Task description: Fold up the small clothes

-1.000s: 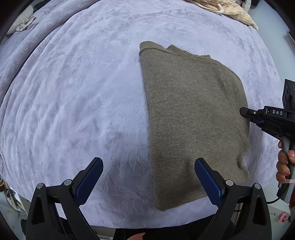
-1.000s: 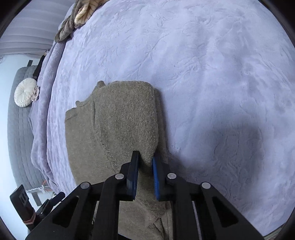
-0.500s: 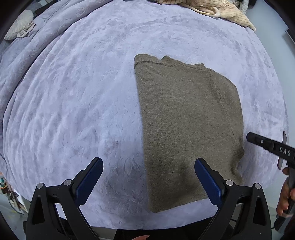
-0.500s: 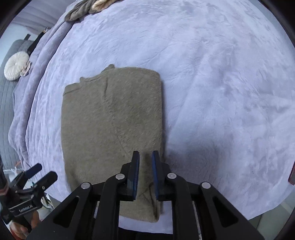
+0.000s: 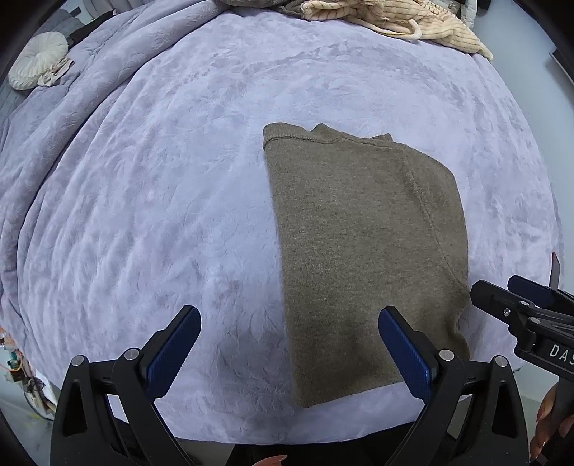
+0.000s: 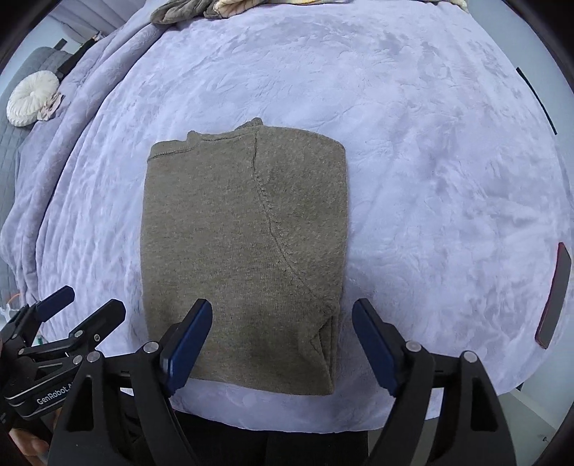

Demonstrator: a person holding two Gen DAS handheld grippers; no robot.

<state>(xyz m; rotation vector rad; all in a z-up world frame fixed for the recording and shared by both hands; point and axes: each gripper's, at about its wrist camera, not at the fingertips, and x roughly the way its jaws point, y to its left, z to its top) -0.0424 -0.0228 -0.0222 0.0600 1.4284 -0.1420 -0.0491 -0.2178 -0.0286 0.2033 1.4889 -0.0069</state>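
Sweater (image 6: 244, 258), 1, folded on bedspread (image 6: 430, 161); roughly 2 garments (image 5: 387, 16) beyond.

- an olive-brown knit garment (image 5: 366, 251) lies folded into a tall rectangle on a lavender bedspread (image 5: 161, 215), collar edge at the far end.
- a curved seam runs down its right part.
- the left gripper (image 5: 288, 351) hangs above the near end of the bed, blue-padded jaws spread wide with nothing between them; its right finger overlaps the garment's near right corner in the picture.
- the right gripper (image 5: 502, 290) enters at the right edge, just beside the garment's right side, clear of the cloth; its jaws have just been opening.
- a hand (image 5: 549, 426) grips its handle at the lower right.
- cream striped clothes (image 5: 394, 18) are heaped at the far edge.
- a round white cushion (image 5: 37, 59) sits at the upper left.
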